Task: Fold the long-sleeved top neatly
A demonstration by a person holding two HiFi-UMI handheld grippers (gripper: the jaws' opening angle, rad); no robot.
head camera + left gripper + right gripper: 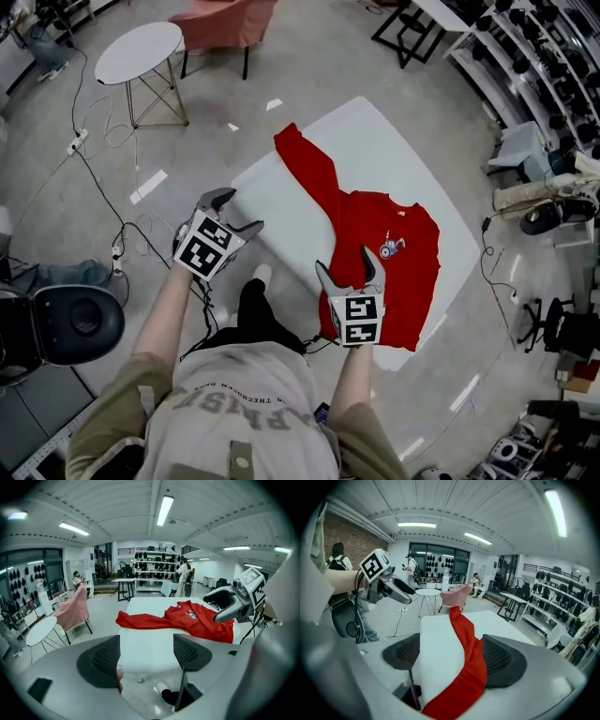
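Red top (412, 272) lies flat; left tongs (240, 208) and right tongs (344, 262) gape wide, empty

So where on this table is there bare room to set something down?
Bare table lies between the top's sleeve and the left gripper, plus a strip beyond the sleeve to the far edge. The end by the right gripper is crowded: the top's body covers it.

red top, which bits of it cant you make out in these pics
Head view: right gripper covers the red top's near hem; chest print too small to read.
Right gripper view: bottom edge cuts off the body; only a sleeve shows.
Left gripper view: right gripper overlaps its far right edge.
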